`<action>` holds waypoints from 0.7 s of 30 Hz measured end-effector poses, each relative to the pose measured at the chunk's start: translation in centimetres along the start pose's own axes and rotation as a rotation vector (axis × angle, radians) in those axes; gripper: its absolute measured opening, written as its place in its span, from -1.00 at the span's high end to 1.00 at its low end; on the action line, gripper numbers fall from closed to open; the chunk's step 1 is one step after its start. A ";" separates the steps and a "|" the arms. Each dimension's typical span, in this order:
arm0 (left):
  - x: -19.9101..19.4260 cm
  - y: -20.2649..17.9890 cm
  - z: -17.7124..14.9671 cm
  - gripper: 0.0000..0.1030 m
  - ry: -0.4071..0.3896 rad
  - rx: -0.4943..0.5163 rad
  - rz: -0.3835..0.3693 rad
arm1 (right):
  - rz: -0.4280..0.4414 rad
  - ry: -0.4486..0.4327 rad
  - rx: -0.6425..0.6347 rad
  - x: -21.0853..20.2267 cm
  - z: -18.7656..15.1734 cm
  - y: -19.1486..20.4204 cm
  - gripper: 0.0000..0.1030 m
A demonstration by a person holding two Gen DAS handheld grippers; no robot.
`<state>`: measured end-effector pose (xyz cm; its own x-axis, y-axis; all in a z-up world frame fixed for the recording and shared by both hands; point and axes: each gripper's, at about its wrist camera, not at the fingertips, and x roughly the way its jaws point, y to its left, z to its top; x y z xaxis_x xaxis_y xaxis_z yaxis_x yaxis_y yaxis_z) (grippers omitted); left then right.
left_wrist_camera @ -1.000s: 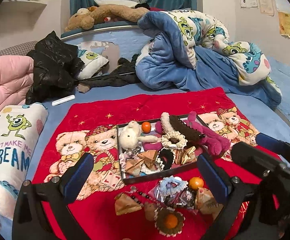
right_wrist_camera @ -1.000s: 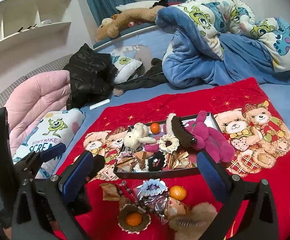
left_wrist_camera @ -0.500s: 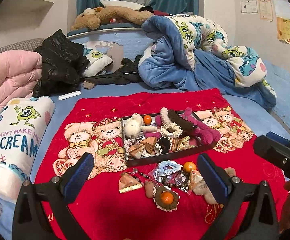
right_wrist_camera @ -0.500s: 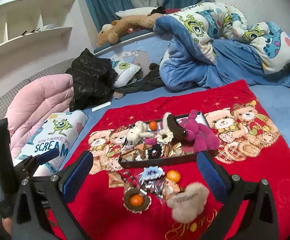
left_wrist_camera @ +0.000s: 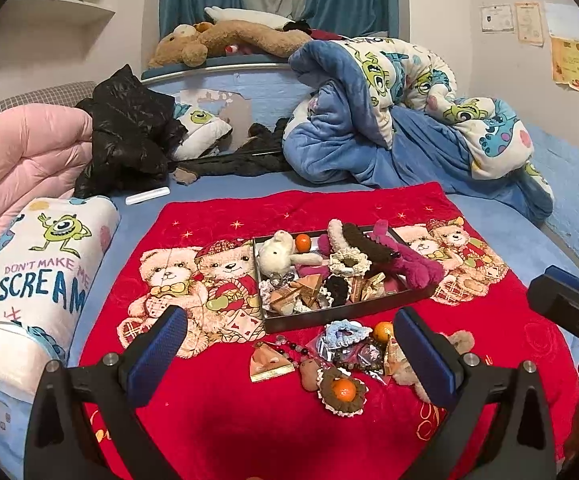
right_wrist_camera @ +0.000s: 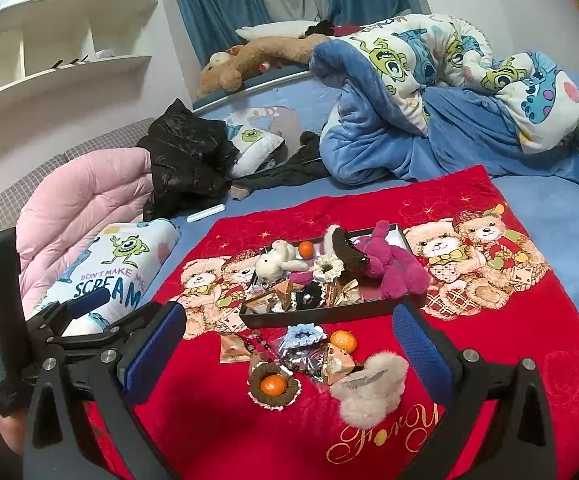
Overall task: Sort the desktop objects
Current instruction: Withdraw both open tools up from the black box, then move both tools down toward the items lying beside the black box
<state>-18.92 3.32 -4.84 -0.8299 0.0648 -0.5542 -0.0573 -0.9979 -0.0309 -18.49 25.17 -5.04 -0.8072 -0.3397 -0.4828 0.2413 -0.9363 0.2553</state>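
A dark tray (left_wrist_camera: pixel 345 310) (right_wrist_camera: pixel 321 314) sits on a red teddy-bear blanket (left_wrist_camera: pixel 217 420) (right_wrist_camera: pixel 509 360). It holds a white plush bunny (left_wrist_camera: pixel 277 256), a magenta plush (right_wrist_camera: pixel 389 264), an orange, hair ties and clips. In front of the tray lies a loose pile: a blue scrunchie (right_wrist_camera: pixel 303 334), an orange (right_wrist_camera: pixel 343 340), an orange on a brown scrunchie (left_wrist_camera: pixel 343 390) (right_wrist_camera: pixel 273 386), a beige fuzzy clip (right_wrist_camera: pixel 369 388) and a triangular packet (left_wrist_camera: pixel 269 362). My left gripper (left_wrist_camera: pixel 289 356) and right gripper (right_wrist_camera: pixel 289 356) are both open, empty and held back above the blanket's near part.
The bed holds a rumpled blue monster blanket (left_wrist_camera: pixel 389 112), a black jacket (left_wrist_camera: pixel 129 132), a pink duvet (left_wrist_camera: pixel 17 152), a "SCREAM" pillow (left_wrist_camera: pixel 37 272) and a white stick (left_wrist_camera: pixel 147 196). White shelves (right_wrist_camera: pixel 69 64) stand at the left.
Both grippers have pulled back and up from the tray, so the objects look smaller and farther. Both stay open. The objects have not moved.
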 end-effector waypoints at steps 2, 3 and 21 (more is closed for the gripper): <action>0.8 0.2 -0.6 -1.00 0.002 -0.002 -0.005 | -0.003 -0.006 -0.007 0.2 -0.3 -0.1 -1.00; 1.2 0.2 -0.9 -1.00 0.008 -0.001 -0.006 | 0.000 -0.011 -0.011 0.3 -0.5 -0.2 -1.00; 9.1 -1.2 -7.6 -1.00 0.107 0.032 -0.053 | -0.010 0.044 -0.007 5.0 -5.5 -3.6 -1.00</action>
<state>-22.22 5.12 -16.15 -0.7611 0.1152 -0.6383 -0.1188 -0.9922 -0.0375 -20.43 26.38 -12.98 -0.7850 -0.3340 -0.5217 0.2374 -0.9401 0.2446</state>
